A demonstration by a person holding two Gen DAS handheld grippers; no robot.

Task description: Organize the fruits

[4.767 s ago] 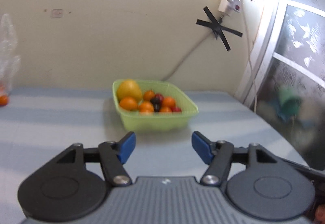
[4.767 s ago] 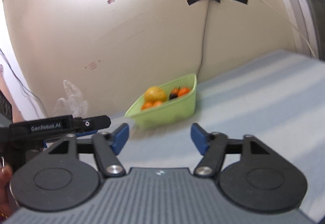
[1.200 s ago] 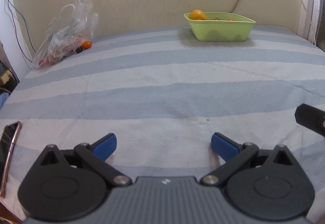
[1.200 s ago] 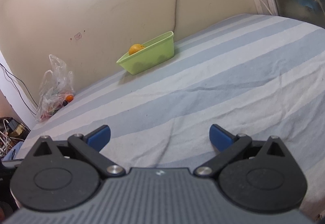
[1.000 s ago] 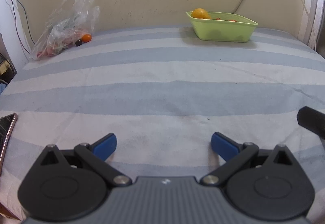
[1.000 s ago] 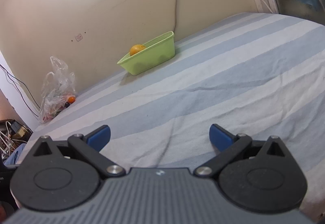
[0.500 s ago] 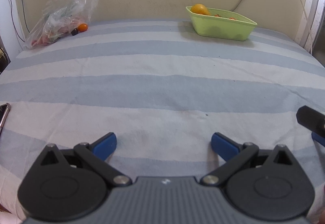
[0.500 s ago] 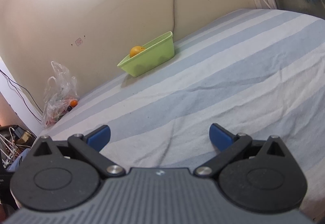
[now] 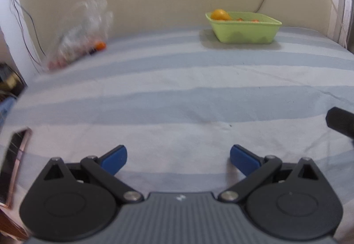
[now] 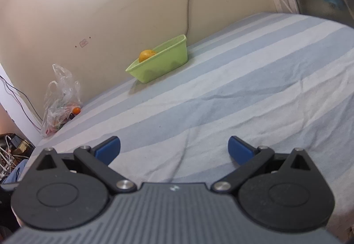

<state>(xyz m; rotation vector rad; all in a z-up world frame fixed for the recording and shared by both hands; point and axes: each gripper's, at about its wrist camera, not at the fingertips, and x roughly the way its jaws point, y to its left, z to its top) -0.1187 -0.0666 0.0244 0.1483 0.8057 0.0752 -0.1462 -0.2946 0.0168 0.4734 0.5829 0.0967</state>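
Observation:
A light green basket stands far off by the back wall on the striped sheet, with a large yellow-orange fruit and small orange fruits inside. A clear plastic bag with more fruit lies at the back left, a small orange at its mouth. My left gripper is open and empty, low over the near part of the bed. My right gripper is open and empty too. Both are far from basket and bag.
The blue-and-white striped sheet covers the whole bed. A phone lies at the near left edge. Part of the other black gripper pokes in at the right. Cables and clutter sit beyond the left edge.
Both grippers have pulled back from the basket to the near side of the bed and opened wider. In the last half second the left view swung slightly left, blurring the bag.

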